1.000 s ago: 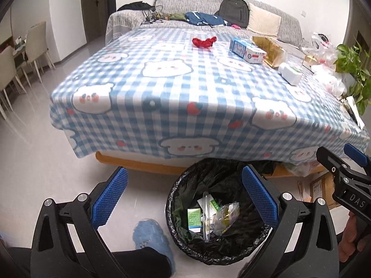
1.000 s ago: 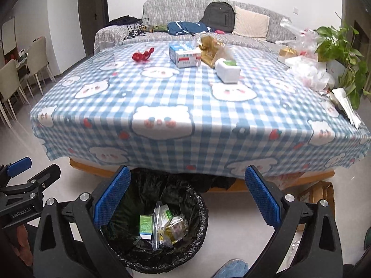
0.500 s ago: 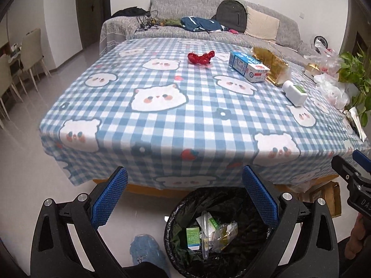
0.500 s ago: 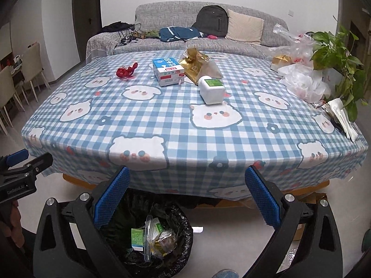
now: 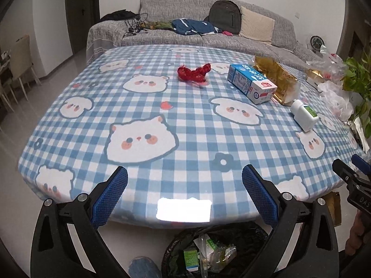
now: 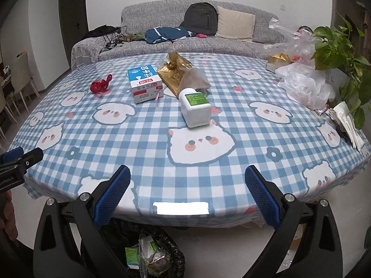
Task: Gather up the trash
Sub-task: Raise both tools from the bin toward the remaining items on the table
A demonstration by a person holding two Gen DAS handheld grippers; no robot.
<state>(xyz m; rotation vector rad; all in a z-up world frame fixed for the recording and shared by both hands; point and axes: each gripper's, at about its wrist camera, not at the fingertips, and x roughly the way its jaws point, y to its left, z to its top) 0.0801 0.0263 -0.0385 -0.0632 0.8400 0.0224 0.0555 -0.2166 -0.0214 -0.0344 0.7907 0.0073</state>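
Observation:
On the blue checked tablecloth (image 5: 185, 120) lie a red crumpled wrapper (image 5: 194, 72) (image 6: 100, 85), a blue-and-white milk carton (image 5: 251, 83) (image 6: 144, 83), a gold bag (image 5: 276, 78) (image 6: 179, 75) and a white bottle (image 5: 304, 115) (image 6: 196, 107) on its side. Below the table's near edge stands a black-lined bin (image 5: 241, 236) (image 6: 129, 234) holding several wrappers. My left gripper (image 5: 184, 194) hovers open over the near edge, nothing between its fingers. My right gripper (image 6: 187, 194) is open likewise, to the right of the left one.
White plastic bags (image 6: 303, 85) and a potted plant (image 6: 340, 53) crowd the table's right side, with folded paper (image 6: 350, 122) at its edge. A grey sofa (image 6: 185, 39) with a backpack and clothes stands behind. Dining chairs (image 5: 18, 67) are at the left. A cardboard box (image 5: 334, 208) sits under the table.
Both grippers have risen from bin level to above the table's near edge, so the bin has dropped to the bottom of both views and the tabletop fills them. Both stay open and empty.

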